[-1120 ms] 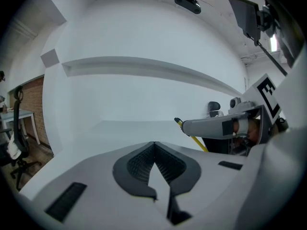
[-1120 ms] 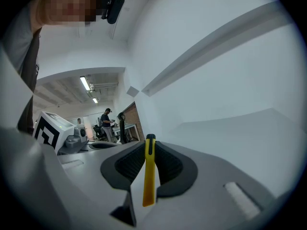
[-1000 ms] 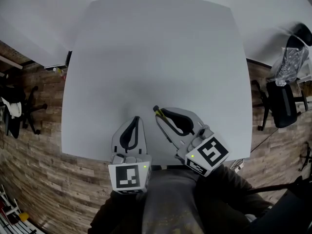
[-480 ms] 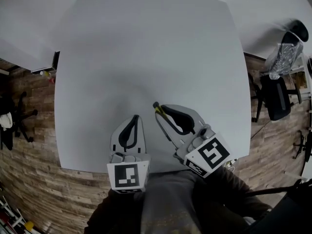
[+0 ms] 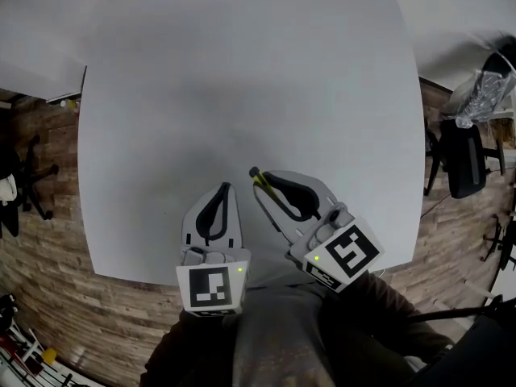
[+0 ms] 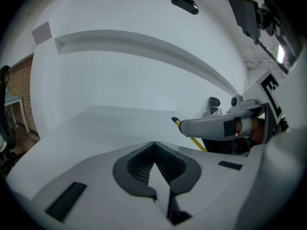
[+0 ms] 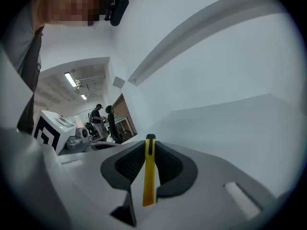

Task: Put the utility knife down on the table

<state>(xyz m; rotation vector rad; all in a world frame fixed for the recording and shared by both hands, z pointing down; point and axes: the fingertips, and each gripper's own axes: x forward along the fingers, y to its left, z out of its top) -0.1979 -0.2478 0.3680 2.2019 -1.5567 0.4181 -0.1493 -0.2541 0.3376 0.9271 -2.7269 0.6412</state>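
Observation:
A slim yellow utility knife with a black tip sticks out past the jaws of my right gripper, which is shut on it above the near part of the white table. In the right gripper view the knife runs upright between the dark pads. My left gripper hovers just to the left, shut with nothing in it. From the left gripper view, its closed jaws point across the table, and the knife and right gripper show at the right.
A black office chair with a clear plastic bag stands right of the table on the wood floor. Another chair is at the left. A second white table lies at upper left. A person stands far off.
The head view has shifted, so the table fills more of the picture. Both grippers hold nearly the same places, and the knife stays in the right gripper.

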